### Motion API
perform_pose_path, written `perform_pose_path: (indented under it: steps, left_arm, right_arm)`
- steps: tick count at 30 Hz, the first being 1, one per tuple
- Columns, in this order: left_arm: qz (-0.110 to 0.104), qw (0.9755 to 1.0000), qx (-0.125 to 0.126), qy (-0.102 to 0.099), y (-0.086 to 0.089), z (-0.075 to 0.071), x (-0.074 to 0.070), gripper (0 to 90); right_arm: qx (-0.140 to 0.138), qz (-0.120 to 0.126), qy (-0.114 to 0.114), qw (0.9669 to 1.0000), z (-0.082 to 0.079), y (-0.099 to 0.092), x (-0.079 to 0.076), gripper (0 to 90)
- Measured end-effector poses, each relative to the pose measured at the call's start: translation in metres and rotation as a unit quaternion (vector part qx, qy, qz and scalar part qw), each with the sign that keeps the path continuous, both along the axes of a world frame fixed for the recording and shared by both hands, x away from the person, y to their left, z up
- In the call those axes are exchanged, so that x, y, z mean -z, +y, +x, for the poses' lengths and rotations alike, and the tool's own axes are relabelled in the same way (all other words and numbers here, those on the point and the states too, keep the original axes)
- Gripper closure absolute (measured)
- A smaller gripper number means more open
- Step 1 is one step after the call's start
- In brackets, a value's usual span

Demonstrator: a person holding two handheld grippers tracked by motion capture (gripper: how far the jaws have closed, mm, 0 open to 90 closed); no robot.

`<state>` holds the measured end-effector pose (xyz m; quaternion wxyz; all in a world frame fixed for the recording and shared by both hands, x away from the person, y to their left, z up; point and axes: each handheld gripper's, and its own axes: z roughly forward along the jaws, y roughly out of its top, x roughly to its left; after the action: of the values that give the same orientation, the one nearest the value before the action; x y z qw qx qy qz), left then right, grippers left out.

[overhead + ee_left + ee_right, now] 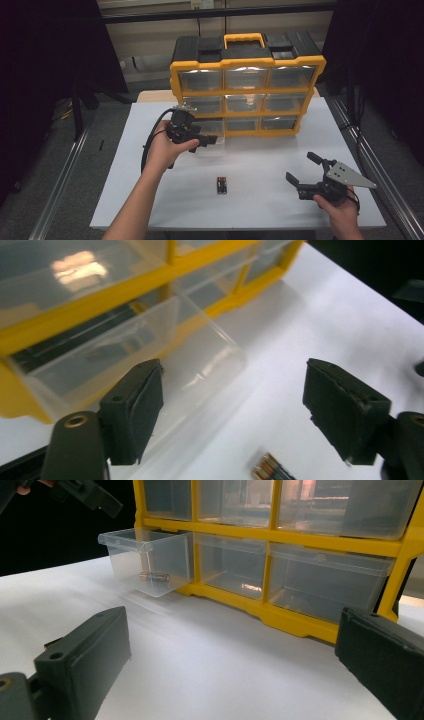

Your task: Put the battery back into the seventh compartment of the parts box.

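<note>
On the table (pixel 165 200) we hold two grippers, left (pixel 212 140) and right (pixel 301 168), both with jaws apart and empty, one battery (pixel 153 576) in the pulled-out drawer (pixel 145 560), two batteries (pixel 221 185) between us.

From above the person's side, the high view looks forward and down over the white table (pixel 260 200) to the yellow drawer cabinet (pixel 247 90) at its far edge. The left gripper view peers close over the pulled-out clear drawer (pixel 150 355); the right gripper view, low and farther back, faces that same drawer (pixel 145 560) and cabinet front.
</note>
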<state>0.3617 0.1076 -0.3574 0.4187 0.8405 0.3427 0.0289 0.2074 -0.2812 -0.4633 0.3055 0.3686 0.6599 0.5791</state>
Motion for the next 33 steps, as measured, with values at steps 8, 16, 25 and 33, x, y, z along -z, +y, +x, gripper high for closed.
perform_pose_path:
  steps: [8,16,25,33]
  left_arm:
    - [-0.013,0.9996,0.025,-0.005,-0.001,-0.016,0.012,16.9]
    - [-0.013,0.9994,0.032,-0.004,0.001,-0.028,0.028,14.5]
    - [-0.007,0.9988,0.049,-0.001,0.006,-0.04,0.048,14.2]
    - [-0.009,0.9986,0.051,-0.006,0.007,-0.05,0.06,14.7]
  right_arm:
    - [-0.001,0.001,0.0,1.0,0.0,0.0,0.0,1.1]
    - [0.0,0.001,-0.001,1.0,0.0,0.0,0.0,1.1]
    - [-0.001,0.002,0.0,1.0,0.0,0.0,0.0,1.1]
    - [-0.001,0.001,0.001,1.0,0.0,0.001,0.0,1.1]
